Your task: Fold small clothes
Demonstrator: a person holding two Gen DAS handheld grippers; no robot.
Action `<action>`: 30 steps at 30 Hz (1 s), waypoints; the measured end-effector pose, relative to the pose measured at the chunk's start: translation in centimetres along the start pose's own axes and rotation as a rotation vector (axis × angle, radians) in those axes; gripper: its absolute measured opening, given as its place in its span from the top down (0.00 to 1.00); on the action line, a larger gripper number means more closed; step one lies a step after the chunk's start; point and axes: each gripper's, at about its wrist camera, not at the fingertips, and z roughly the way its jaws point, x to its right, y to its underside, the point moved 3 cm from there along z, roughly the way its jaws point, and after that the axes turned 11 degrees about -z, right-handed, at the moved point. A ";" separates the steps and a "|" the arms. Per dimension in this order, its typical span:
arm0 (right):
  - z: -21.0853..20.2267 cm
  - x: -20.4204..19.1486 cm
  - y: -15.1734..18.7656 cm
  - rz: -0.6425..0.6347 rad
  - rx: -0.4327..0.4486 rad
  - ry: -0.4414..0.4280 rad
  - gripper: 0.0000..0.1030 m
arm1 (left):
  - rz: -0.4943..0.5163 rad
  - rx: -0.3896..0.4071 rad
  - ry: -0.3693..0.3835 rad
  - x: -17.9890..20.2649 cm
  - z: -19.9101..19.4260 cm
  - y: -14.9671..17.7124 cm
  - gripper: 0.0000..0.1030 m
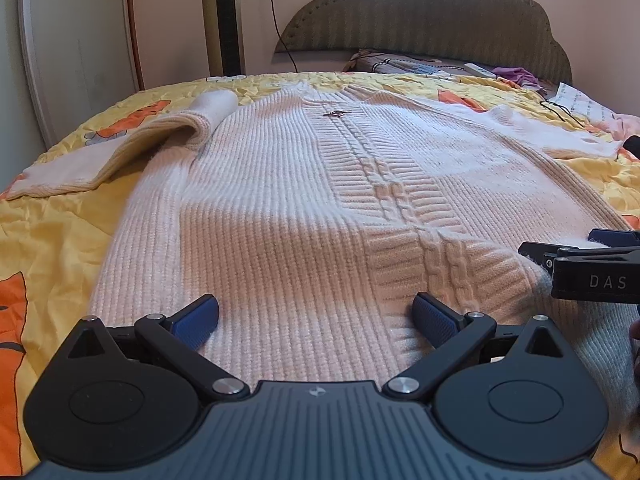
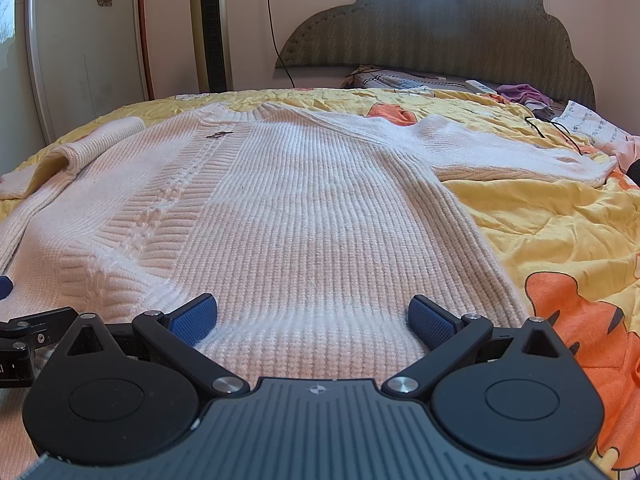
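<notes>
The sweater (image 1: pixel 304 184) is lying spread out, front up, on the yellow quilt (image 1: pixel 52 224), its neck pointing toward the headboard (image 1: pixel 424 16) and its hem nearest the person. As far as I can judge, the folding is hardly begun: the body is lying flat in a single layer, and nothing is turned over on itself. The right sleeve (image 2: pixel 500 152) is stretching straight out to the side. The left sleeve (image 1: pixel 132 148) is lying out sideways too, though it is humped and partly doubled near the shoulder, which looks more like a rumple than a fold. So both sleeves and the body are, I would say, all waiting to be brought in.

Both tongs are hovering over the hem end, side by side and tilted downward. The left gripper (image 1: pixel 316 320) is gaping fully apart, its blue pads (image 1: pixel 196 320) standing over the knit with bare sweater between them and nothing pinched. The right gripper (image 2: pixel 314 318) is likewise spread wide, holding nothing, over the hem's right half, with the sweater's right edge just beside its outer finger. In the left view the right tongs are showing at the right edge, close by. Whether any pad is actually resting on the wool I cannot tell.
</notes>
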 end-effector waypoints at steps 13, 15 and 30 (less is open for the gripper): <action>0.0 0.0 0.0 0.000 0.000 0.000 0.00 | -0.002 0.003 -0.004 0.1 0.1 0.0 0.00; 0.0 0.0 0.0 0.000 0.000 0.000 0.00 | -0.002 0.004 -0.005 0.1 0.1 0.0 0.00; 0.1 0.1 -0.4 -0.016 -0.015 -0.007 0.00 | -0.002 0.007 -0.007 0.1 0.0 0.1 0.00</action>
